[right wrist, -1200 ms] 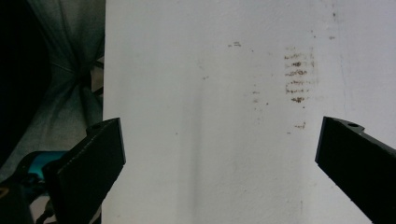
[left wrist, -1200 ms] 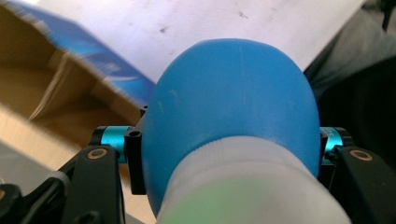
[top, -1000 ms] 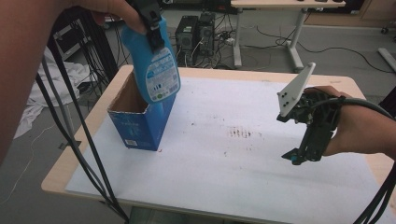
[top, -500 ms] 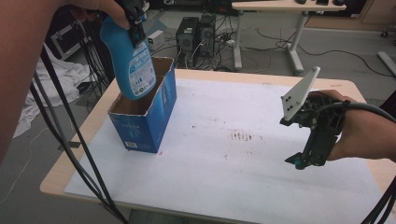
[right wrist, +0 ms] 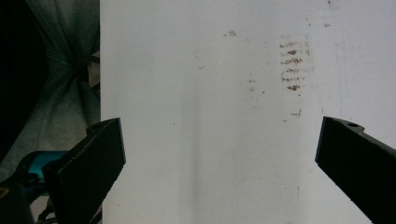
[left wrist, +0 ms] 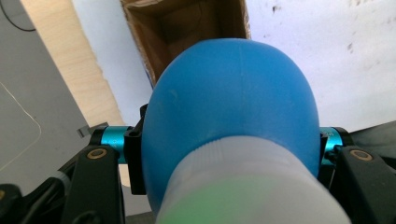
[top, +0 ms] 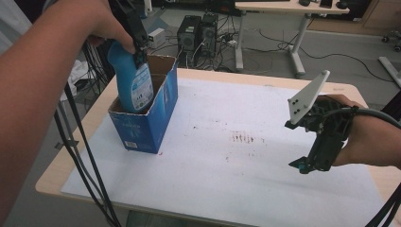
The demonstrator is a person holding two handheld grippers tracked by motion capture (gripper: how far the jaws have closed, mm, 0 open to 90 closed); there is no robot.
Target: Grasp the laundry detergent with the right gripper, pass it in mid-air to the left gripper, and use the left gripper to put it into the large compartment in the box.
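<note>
A: Lowering it in now. The left gripper (top: 137,49) is clamped on the upper part of a blue bottle (top: 134,82), and the bottle's base is already below the rim of the open blue box (top: 149,125) at the left end of the table (top: 222,156).

B: So the step is packing the bottle into the box?

A: That's my read. In the left gripper view the bottle (left wrist: 229,107) sits wedged between the jaws, with the box's brown inside (left wrist: 187,32) right beneath it.

B: What does the next move ask for?

A: I'd say keeping the bottle upright, sinking it until it rests on the bottom, then letting go and lifting straight out. The box looks narrow, so a tilt could catch the cardboard wall.

B: And the other hand?

A: The right gripper (top: 309,163) hangs over the bare white sheet at the right, jaws spread wide, nothing between them. Its own view looks down on a patch of brown stains (right wrist: 292,65).

B: Give me a count.

A: One bottle, one box, two grippers. No other item on the table.
</note>
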